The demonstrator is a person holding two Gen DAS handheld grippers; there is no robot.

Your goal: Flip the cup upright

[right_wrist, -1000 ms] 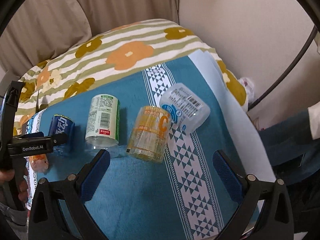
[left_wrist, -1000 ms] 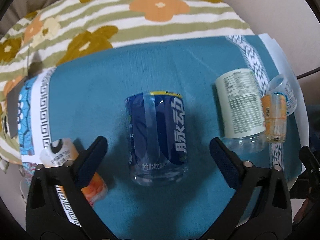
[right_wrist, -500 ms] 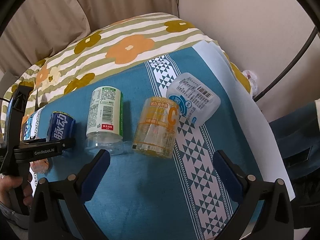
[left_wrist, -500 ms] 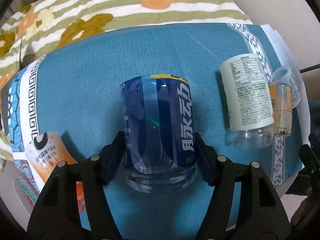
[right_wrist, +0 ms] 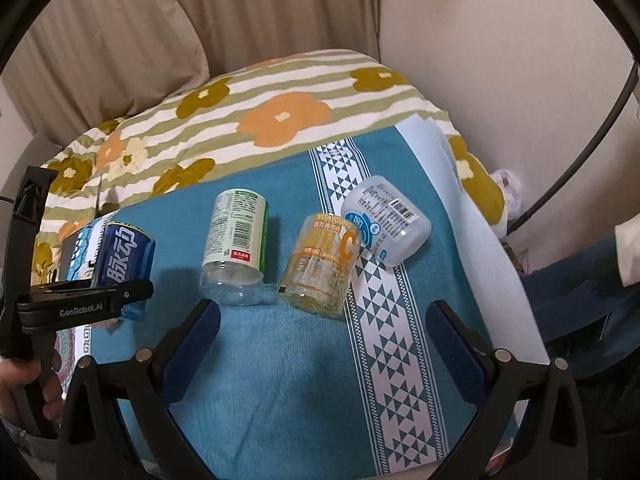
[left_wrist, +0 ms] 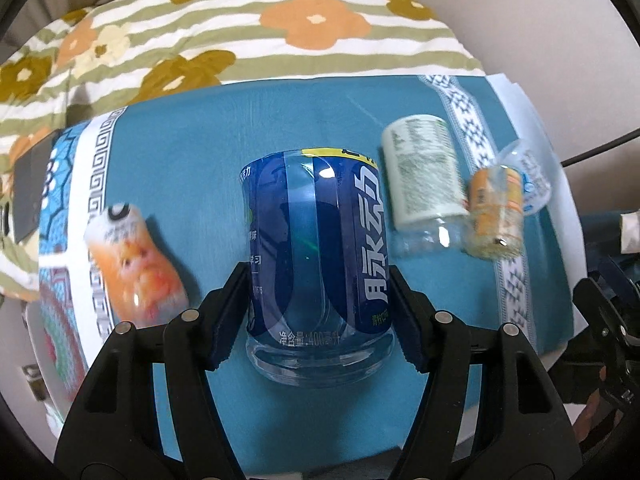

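left tongs (left_wrist: pixel 316 312): clamped on the blue cup, both dark pads pressed flat against its sides, low near the clear base.
blue cup (left_wrist: pixel 316 256): lying on its side on the teal cloth, clear thick end toward the camera, yellow-edged end pointing away; white characters run along its blue label. in the right wrist view it sits at the far left (right_wrist: pixel 122 258) with the tongs arm across it.
right tongs (right_wrist: pixel 324 336): spread wide apart, nothing between the pads, hovering over the near part of the cloth.
teal cloth (right_wrist: pixel 280 380): covers the surface, with a white triangle-pattern band running near to far.
peach bottle (left_wrist: pixel 134 268): on its side just left of the blue cup, blurred.
white-label bottle (right_wrist: pixel 236 240): lying down, clear end nearest, right of the blue cup and apart from it.
orange cup (right_wrist: pixel 324 264): on its side beside the white-label bottle, big "c" on the label.
clear tub (right_wrist: pixel 386 226): tipped over, touching the orange cup's far corner, barcode up.
floral quilt (right_wrist: pixel 280 120): striped, orange and olive flowers, beyond the cloth.
curtain (right_wrist: pixel 260 12): beige folds at the very back.
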